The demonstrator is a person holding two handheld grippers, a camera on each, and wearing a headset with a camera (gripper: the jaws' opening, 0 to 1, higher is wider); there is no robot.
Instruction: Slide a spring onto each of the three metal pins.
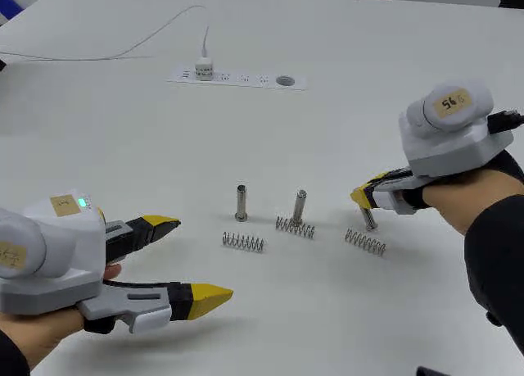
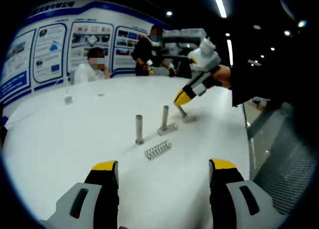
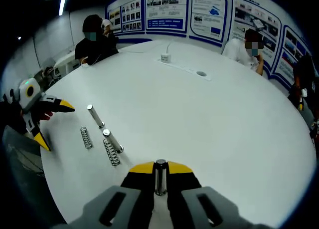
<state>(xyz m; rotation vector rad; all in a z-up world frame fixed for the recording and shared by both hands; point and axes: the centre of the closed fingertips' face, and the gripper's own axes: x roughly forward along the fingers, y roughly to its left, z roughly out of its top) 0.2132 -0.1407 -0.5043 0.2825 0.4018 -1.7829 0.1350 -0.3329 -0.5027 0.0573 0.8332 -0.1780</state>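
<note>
metal pin [image 3: 160,176], right gripper view: clenched in right claw [image 3: 159,168]; left claw [image 2: 164,167] released.

Head view: bright, flat overhead light, and your white table [image 1: 327,147] comes close to washing out toward the far edge. Shadows are soft and faint, under your left gripper [image 1: 203,258] and beside the standing pins [image 1: 241,202]. Sharp enough, no motion blur.

Left gripper view: heavy fisheye bend at the edges. Ceiling strip lights [image 2: 218,2] flare at top, the room behind is dim, the tabletop bright. Its own jaws at the bottom look soft.

Right gripper view: same barrel distortion, the wall posters [image 3: 209,9] curve, and one strip light [image 3: 64,0] glares top left. The pin [image 3: 160,181] pinched in your right gripper [image 3: 159,168] carries a bright streak of glare. The springs [image 3: 110,152] are small, coils barely resolved.
</note>
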